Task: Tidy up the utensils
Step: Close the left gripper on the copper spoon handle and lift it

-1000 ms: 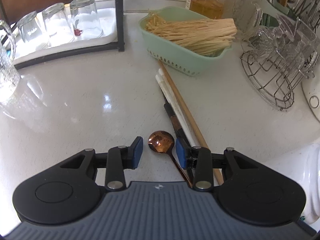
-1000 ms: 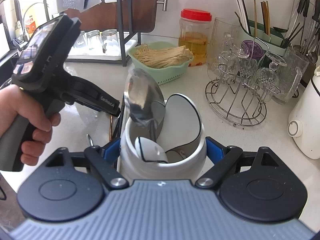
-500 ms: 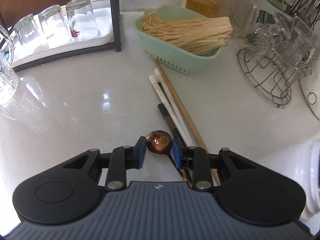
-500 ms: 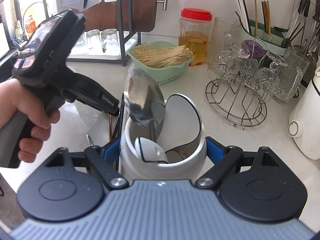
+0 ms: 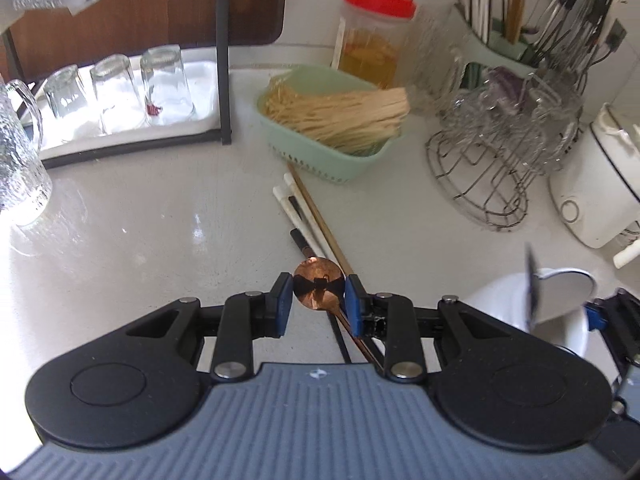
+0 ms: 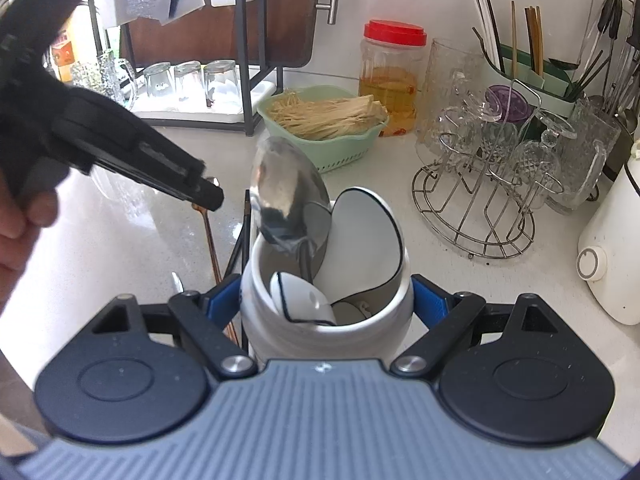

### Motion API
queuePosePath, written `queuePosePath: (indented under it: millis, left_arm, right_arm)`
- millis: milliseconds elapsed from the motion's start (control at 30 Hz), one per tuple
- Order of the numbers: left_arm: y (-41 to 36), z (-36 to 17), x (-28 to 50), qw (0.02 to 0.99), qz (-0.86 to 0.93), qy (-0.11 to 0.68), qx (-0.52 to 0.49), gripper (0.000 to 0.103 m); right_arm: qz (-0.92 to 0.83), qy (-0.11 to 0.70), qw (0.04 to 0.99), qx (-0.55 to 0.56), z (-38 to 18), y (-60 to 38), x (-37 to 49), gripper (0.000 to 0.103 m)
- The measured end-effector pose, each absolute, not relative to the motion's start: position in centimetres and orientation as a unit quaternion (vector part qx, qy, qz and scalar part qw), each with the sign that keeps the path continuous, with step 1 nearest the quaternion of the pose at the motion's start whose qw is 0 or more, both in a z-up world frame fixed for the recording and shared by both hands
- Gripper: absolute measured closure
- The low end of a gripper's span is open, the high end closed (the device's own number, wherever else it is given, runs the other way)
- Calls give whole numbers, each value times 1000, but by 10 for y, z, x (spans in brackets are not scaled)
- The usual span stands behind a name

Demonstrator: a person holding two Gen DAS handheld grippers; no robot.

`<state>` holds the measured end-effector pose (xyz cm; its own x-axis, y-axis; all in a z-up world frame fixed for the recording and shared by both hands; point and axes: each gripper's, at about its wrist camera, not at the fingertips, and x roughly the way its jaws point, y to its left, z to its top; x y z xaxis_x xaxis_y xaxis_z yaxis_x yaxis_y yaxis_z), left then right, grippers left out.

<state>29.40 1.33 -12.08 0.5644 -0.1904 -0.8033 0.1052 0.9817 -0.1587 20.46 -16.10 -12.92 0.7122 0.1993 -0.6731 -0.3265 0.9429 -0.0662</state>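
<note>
My left gripper [image 5: 316, 306] is shut on a copper spoon [image 5: 319, 289], its bowl between the blue pads, lifted off the white counter. In the right wrist view the copper spoon [image 6: 211, 236] hangs from the left gripper [image 6: 208, 196] by its bowl. White and wooden chopsticks [image 5: 308, 216] lie on the counter beyond. My right gripper [image 6: 326, 304] is shut on a white utensil holder [image 6: 320, 324] that contains a large steel spoon [image 6: 286, 196] and white ceramic spoons [image 6: 360, 240]. The holder also shows at the right in the left wrist view [image 5: 536, 300].
A green basket of straw sticks [image 5: 336, 120], a red-lidded jar [image 5: 372, 44], a wire rack with glasses [image 5: 504, 148], a utensil caddy [image 6: 532, 68], a white appliance [image 5: 596, 184], upturned glasses on a tray [image 5: 120, 96] and a glass mug [image 5: 20, 160] ring the counter.
My left gripper closed on the copper spoon's bowl and lifted it off the counter, tilting up. The right gripper kept still on the holder.
</note>
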Motion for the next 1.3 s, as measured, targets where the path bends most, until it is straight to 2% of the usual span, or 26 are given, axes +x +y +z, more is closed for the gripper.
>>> queuePosePath:
  millis: [33,67,100,367,733,967,1100,1300]
  left_arm:
    - [14,-118,291,884,-85,456,-47,71]
    - [15,-114,289,885,-88,454,-47,91]
    - [15,-111,287,884,-93,455,-51,103]
    - [20,-103,278,886,-106,450,-43,103]
    - [42,-141,306,872,-94,477,-61,102]
    - [47,-168,337,852,-84,504,-114,96]
    - [48,-181,350,841,-74,516,-148,78]
    - [50,-189,362,830,-53,521,-194,76]
  right_arm:
    - [143,351,921,-90,-129,-161,205,13]
    - [143,350,921,-90,-129,-161,205,13]
    - [143,349,922,-90,-129,-161,206,13]
    - [132,347,925,-85,-130,-156,212,13]
    - [123,344,927,-81,-130,-155,211,13]
    - [114,345,929,-77,-130,-157,212,13]
    - [116,343,929,-77,-131,-158,212,13]
    - [126,342,928,-81,-131,-160,212,13]
